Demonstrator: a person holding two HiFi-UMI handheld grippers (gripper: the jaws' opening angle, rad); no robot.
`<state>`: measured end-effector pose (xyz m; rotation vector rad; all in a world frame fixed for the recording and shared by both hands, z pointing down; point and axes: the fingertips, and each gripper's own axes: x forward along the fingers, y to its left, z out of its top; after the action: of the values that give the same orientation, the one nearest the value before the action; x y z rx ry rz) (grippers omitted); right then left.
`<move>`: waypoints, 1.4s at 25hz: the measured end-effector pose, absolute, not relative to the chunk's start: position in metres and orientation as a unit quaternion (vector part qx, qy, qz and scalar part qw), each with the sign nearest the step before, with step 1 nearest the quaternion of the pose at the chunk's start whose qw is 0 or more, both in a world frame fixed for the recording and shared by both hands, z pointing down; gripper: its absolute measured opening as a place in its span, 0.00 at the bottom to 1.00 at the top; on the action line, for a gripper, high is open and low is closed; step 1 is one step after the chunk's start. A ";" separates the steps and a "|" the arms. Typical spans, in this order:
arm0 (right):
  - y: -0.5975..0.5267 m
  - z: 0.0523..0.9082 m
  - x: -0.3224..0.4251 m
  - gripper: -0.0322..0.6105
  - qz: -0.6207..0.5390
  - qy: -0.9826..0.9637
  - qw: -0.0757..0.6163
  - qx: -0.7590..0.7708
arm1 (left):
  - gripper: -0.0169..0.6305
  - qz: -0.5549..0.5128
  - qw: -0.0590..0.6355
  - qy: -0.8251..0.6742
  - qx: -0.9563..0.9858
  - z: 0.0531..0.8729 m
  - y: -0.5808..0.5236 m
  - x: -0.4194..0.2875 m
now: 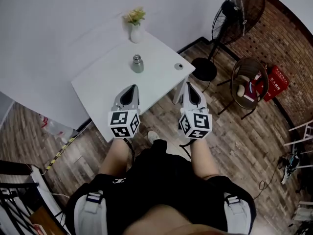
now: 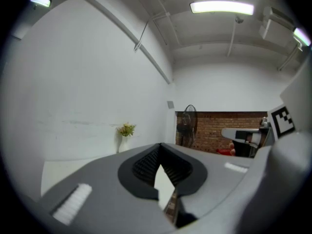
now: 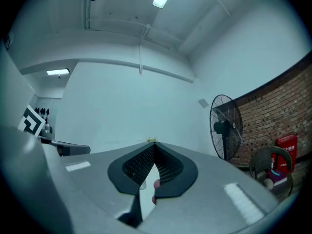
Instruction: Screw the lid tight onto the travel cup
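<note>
Standing on wood floor (image 1: 244,146), white table (image 1: 105,80) carries travel cup (image 1: 137,63); lid (image 1: 179,66) at 3 o'clock, vase (image 1: 135,32) at 12. Left gripper (image 1: 130,88) and right gripper (image 1: 189,85) closed, empty.

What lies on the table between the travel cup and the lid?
Nothing: in the head view, only bare white table separates the travel cup from the lid.

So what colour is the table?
White; the table shows best in the head view.
</note>
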<state>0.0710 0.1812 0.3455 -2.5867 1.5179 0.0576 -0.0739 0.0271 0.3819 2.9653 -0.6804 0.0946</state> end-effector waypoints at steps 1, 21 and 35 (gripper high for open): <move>0.172 0.346 0.081 0.05 0.016 0.506 0.073 -0.860 | 0.11 0.033 0.050 -0.223 0.973 0.383 0.019 -0.065; -0.047 0.338 0.213 0.05 0.001 0.574 0.062 -0.816 | 0.11 0.029 0.086 -0.287 0.954 0.395 -0.174 0.039; -0.155 0.342 0.211 0.05 -0.013 0.691 0.059 -0.721 | 0.11 0.066 0.070 -0.406 0.909 0.407 -0.218 0.014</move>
<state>0.2114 -0.1551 0.3416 -2.1827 2.0912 -0.0407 0.0140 -0.2179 0.4072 2.7349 -1.2229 0.1984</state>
